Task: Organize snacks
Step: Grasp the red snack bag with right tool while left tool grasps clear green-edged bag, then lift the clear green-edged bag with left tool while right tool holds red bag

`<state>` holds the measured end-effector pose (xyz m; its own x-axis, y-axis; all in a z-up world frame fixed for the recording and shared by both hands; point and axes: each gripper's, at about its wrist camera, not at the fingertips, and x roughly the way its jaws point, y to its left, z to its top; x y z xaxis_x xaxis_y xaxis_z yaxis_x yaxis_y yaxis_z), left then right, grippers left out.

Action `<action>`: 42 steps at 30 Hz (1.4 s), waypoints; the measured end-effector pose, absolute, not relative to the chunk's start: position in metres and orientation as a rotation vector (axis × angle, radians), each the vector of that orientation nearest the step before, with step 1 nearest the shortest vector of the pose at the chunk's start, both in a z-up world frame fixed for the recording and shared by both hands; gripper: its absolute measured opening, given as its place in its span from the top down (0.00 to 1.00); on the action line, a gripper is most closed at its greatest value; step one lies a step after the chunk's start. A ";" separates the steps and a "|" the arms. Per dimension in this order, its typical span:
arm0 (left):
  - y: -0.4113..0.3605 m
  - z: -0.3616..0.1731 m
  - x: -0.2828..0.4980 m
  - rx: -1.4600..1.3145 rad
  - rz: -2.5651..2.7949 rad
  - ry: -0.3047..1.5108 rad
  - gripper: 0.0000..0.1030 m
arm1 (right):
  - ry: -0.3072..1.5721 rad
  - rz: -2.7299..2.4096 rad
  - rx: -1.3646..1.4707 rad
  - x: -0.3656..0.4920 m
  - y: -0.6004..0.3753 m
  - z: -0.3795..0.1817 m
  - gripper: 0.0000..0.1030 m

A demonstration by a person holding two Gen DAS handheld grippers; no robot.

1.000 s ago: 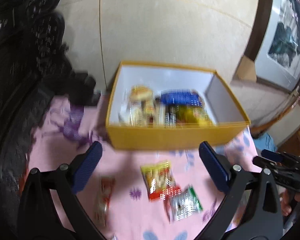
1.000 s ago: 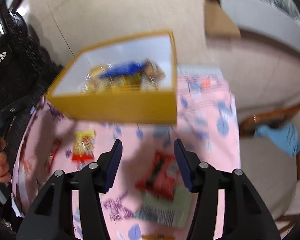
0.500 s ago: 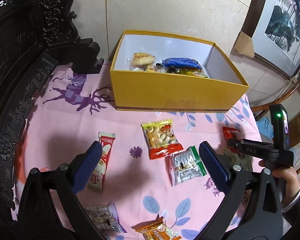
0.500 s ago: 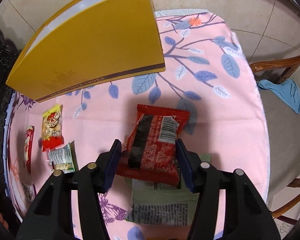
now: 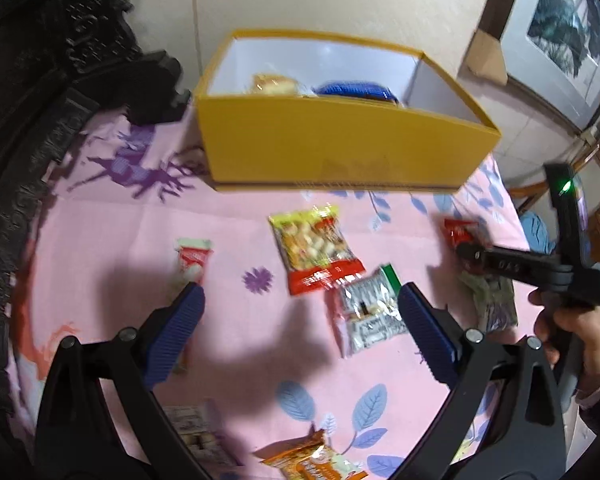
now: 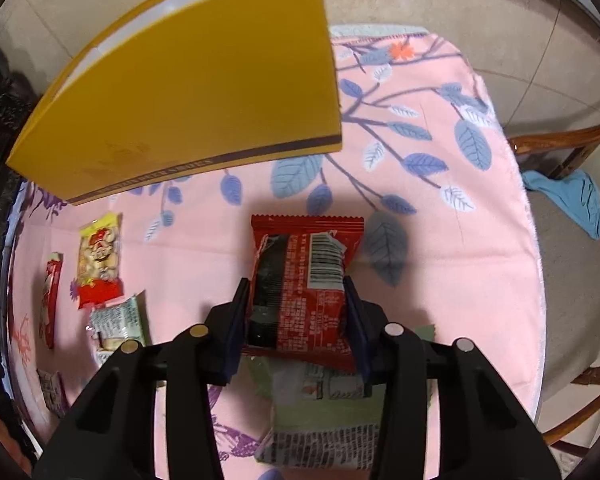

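Observation:
A yellow cardboard box [image 5: 340, 152] stands open at the back of the pink cloth, with several snacks inside. My right gripper [image 6: 296, 312] points down at a red snack packet [image 6: 300, 276]. Its jaws are closing and both pads touch the packet's sides. The packet lies partly on a green packet [image 6: 324, 420]. My left gripper [image 5: 300, 320] hangs open over bare cloth with nothing between its fingers. Ahead of it lie a yellow-red peanut packet [image 5: 316, 248], a silver-green packet [image 5: 370, 312] and a red-white bar [image 5: 192, 260].
An orange packet [image 5: 312, 460] and a white packet [image 5: 192, 428] lie near the cloth's front edge. Dark carved furniture [image 5: 28, 100] borders the left side. A wooden chair with a blue rag [image 6: 568, 196] stands beyond the table's right edge. A hand [image 5: 572, 328] holds the right gripper.
Both grippers have sunk toward the cloth. The right jaws have narrowed from either side of the red packet until the pads touch it. The left gripper stayed open.

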<state>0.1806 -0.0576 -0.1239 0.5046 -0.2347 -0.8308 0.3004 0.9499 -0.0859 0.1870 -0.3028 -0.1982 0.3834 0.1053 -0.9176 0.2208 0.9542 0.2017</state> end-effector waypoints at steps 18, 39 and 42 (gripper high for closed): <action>-0.124 -0.209 0.188 0.109 -0.381 1.125 0.04 | 1.082 0.018 0.405 0.165 -0.299 -0.164 0.57; -0.103 -0.204 0.179 0.083 -0.370 1.086 0.30 | 1.100 0.030 0.415 0.159 -0.289 -0.173 0.57; -0.117 -0.208 0.186 0.099 -0.370 1.129 0.02 | 1.101 0.030 0.420 0.160 -0.291 -0.174 0.57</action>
<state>0.1858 -0.1170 -0.2080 0.3737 -0.2392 -0.8962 0.3382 0.9348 -0.1085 0.1600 -0.2907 -0.1736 0.4609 0.2293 -0.8573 0.1816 0.9212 0.3441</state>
